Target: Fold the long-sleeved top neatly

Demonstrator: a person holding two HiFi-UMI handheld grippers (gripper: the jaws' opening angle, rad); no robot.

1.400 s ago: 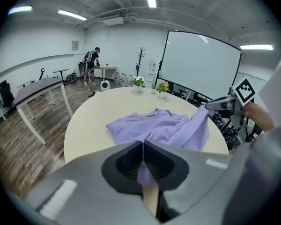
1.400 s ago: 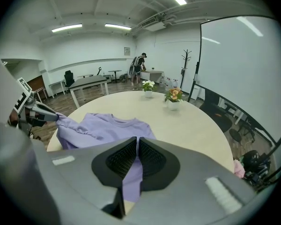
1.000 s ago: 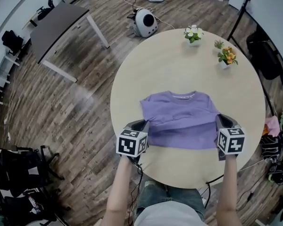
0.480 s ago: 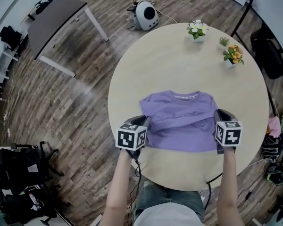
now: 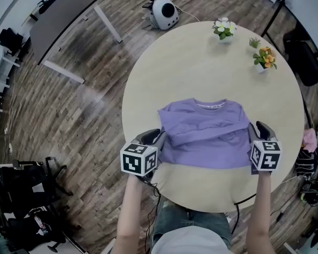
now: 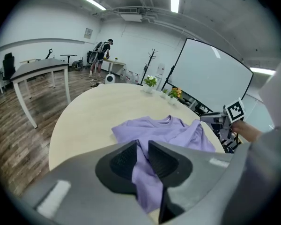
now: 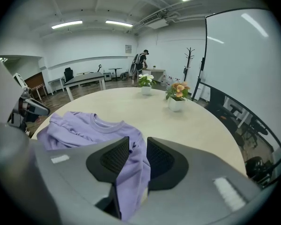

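Left hand-held gripper (image 6: 141,154) and right hand-held gripper (image 7: 136,156), my two, are each clamped tight on a near hem corner of the one purple top (image 5: 206,131), which lies on the round tabletop (image 5: 201,62). Its sleeves look already folded across the body, so I judge the hem-to-collar fold is what remains. Two potted plants stand at the far edge, one white-flowered plant (image 5: 223,28) and one orange-flowered plant (image 5: 264,58).

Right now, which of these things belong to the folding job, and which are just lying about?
In the job: purple top, clamped by the left gripper and the right gripper; round table under it.

Lying about: white-flower pot, orange-flower pot, grey desk, round white device on the floor.
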